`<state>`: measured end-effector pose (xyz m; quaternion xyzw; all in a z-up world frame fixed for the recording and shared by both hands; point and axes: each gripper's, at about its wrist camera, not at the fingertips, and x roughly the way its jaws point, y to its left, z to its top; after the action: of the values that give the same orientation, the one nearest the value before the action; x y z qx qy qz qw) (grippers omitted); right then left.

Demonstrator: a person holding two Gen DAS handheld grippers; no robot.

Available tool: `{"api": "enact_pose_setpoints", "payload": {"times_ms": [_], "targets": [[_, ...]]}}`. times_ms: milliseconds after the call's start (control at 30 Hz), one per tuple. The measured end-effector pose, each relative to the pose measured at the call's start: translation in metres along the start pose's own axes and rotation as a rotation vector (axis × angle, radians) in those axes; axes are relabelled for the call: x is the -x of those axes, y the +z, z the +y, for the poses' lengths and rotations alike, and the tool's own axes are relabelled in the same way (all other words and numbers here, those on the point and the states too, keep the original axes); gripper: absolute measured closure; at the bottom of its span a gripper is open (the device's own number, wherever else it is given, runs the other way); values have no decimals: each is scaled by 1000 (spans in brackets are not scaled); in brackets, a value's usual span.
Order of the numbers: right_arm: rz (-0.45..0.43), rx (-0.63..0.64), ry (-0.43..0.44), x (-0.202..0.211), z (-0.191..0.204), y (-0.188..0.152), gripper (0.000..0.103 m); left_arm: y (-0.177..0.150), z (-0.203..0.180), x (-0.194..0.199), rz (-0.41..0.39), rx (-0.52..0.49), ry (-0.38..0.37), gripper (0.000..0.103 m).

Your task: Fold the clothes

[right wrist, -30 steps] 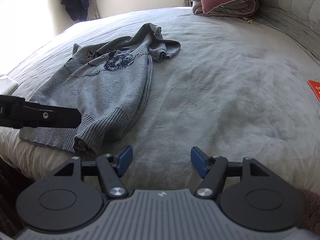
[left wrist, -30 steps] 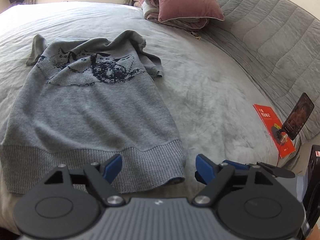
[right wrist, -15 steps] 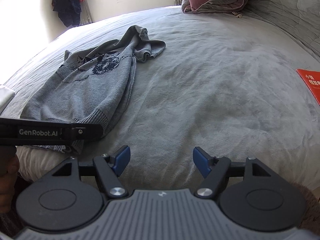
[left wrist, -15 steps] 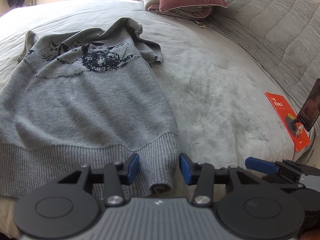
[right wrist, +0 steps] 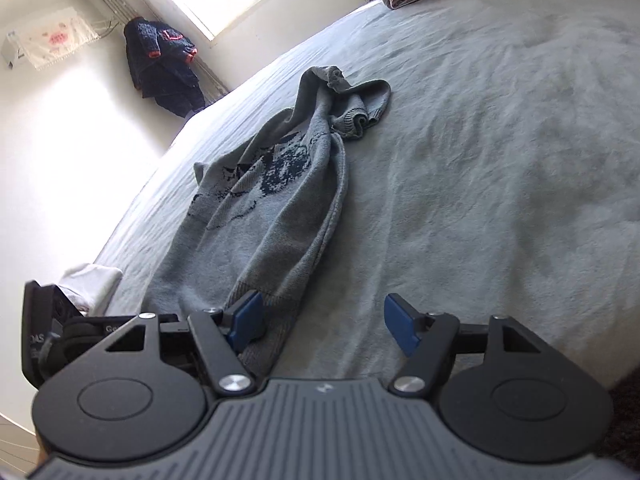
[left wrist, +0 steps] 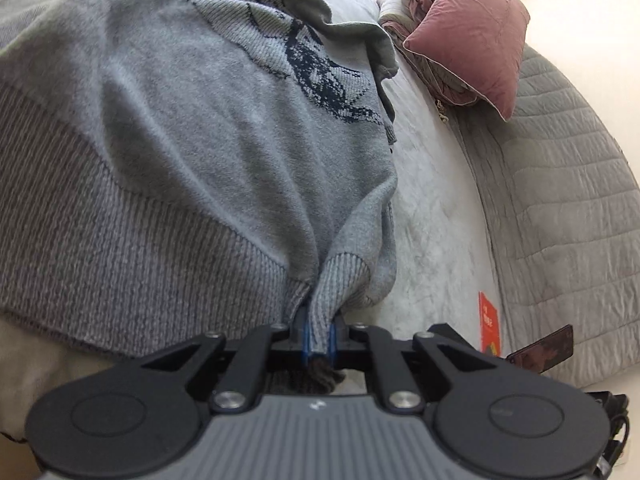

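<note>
A grey knit sweater (left wrist: 192,128) with a dark blue pattern across the chest fills the left wrist view. My left gripper (left wrist: 319,338) is shut on the ribbed hem at its near right corner, and the knit bunches between the blue pads. In the right wrist view the sweater (right wrist: 276,208) lies long and narrow on the grey bed (right wrist: 500,160), one sleeve crumpled at its far end. My right gripper (right wrist: 324,322) is open just right of the hem corner, with nothing between its fingers. The left gripper's body (right wrist: 60,332) shows at the lower left of that view.
A pink pillow (left wrist: 472,32) on folded bedding sits at the head of the bed. A red booklet (left wrist: 490,328) and a dark phone (left wrist: 544,350) lie by the quilted headboard (left wrist: 568,200). Dark clothes (right wrist: 164,68) hang on the wall by the window. White cloth (right wrist: 90,284) lies at the bed's left edge.
My left gripper has shut on the sweater's hem corner and lifted it, pulling the knit up toward the camera. My right gripper has moved closer to the hem and stays open.
</note>
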<state>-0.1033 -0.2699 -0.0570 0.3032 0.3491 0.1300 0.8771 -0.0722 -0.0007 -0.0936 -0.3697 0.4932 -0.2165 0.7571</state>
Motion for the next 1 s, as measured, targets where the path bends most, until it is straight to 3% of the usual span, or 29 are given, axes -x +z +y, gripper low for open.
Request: {"api": "enact_pose_setpoints", "payload": {"times_ms": [233, 300, 333, 367, 500, 567, 733, 800, 833, 900, 1000], "targets": [[24, -179, 104, -37, -13, 7, 55, 0, 13, -1, 27, 91, -71, 95], [23, -209, 113, -44, -15, 7, 71, -1, 12, -1, 28, 88, -70, 95], [26, -224, 115, -46, -17, 6, 88, -1, 11, -1, 28, 81, -66, 94], [27, -241, 118, -47, -18, 6, 93, 0, 9, 1, 29, 64, -60, 94], [-56, -209, 75, -23, -17, 8, 95, 2, -7, 6, 34, -44, -36, 85], [-111, -168, 18, -3, -15, 17, 95, 3, -15, 7, 31, -83, -27, 74], [-226, -70, -130, 42, -16, 38, 96, 11, -26, 19, -8, -159, 30, 62], [-224, -65, -168, 46, -22, 43, 97, 15, -27, 21, -19, -177, 61, 60], [-212, -45, -217, 46, -23, 44, 102, 17, -28, 23, -24, -186, 76, 59], [-188, -9, -306, 44, -25, 46, 102, 21, -29, 26, -35, -204, 107, 58], [-153, -23, -307, 35, -34, 46, 96, 28, -31, 30, -52, -231, 152, 53]]}}
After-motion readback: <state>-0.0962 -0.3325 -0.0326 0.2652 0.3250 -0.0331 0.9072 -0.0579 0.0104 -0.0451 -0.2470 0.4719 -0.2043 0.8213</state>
